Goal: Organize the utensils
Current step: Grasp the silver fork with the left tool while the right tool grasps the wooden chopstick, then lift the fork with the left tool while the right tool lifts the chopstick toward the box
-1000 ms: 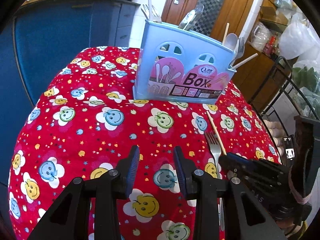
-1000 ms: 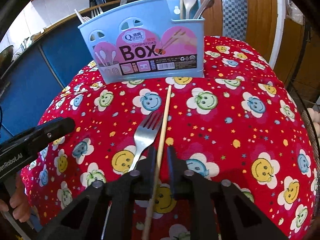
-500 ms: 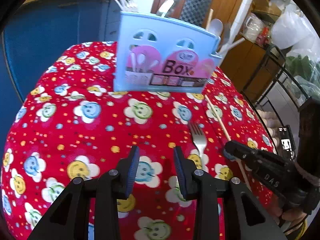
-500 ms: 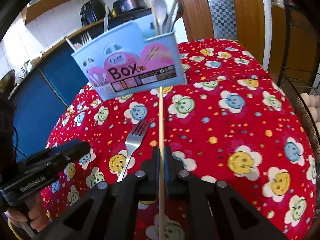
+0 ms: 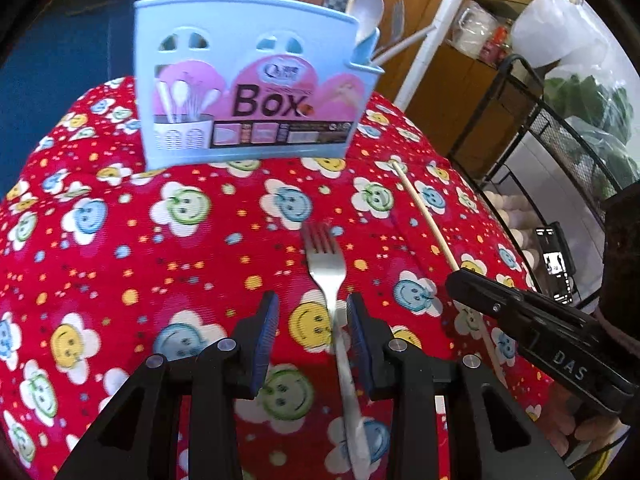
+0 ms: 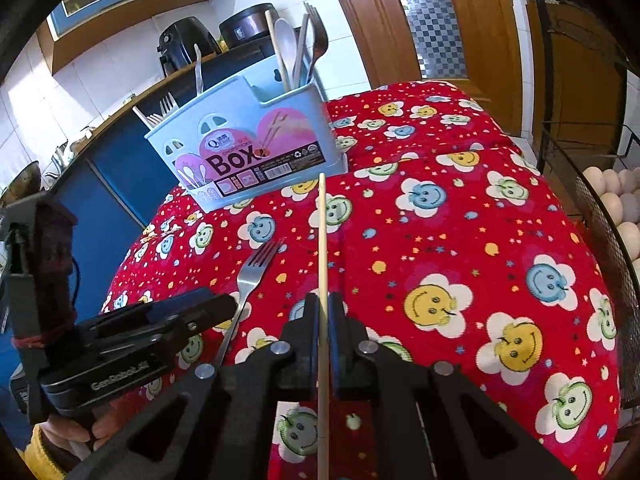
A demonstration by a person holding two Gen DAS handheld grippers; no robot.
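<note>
The right gripper [image 6: 323, 316] is clenched on a wooden chopstick [image 6: 322, 240], which runs straight up the middle of the right wrist view, its far tip reaching to just below the blue utensil box [image 6: 244, 152] in the upper centre. In the left wrist view the same chopstick [image 5: 424, 212] slants from centre right down into the right gripper's black body at the right edge. The left gripper [image 5: 312, 332] is released, its blue-padded fingers [image 5: 264, 332] apart at the bottom centre, and the handle of a metal fork [image 5: 326, 264] passes between them close to the right pad, without being pinched as far as I can see. The fork lies flat on the red smiley-flower tablecloth [image 5: 120, 264], tines pointing toward the box [image 5: 248, 80] at upper centre. That box holds spoons, forks and sticks upright, with "Box" printed on its pink label.
</note>
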